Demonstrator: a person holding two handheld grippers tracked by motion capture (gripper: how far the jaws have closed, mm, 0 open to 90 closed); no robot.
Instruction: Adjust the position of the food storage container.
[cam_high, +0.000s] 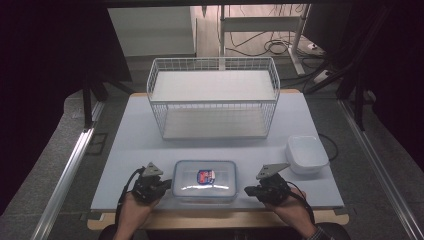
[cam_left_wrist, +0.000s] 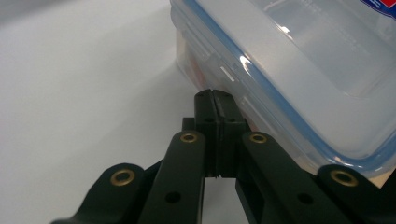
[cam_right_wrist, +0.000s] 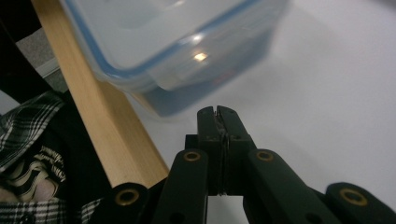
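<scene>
Clear plastic, blue-sealed, the lidded box sits at the table's near edge between both tools. Left gripper has its jaws pressed together right at the box's side latch; right gripper, jaws together too, waits just beside. Likely unlatching: nudge flaps gently, steadying the box. Wire basket stands behind.

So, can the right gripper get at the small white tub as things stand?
Probably yes: the right gripper, jaws shut, sits just near-left of the small white tub, with bare table between them.
</scene>
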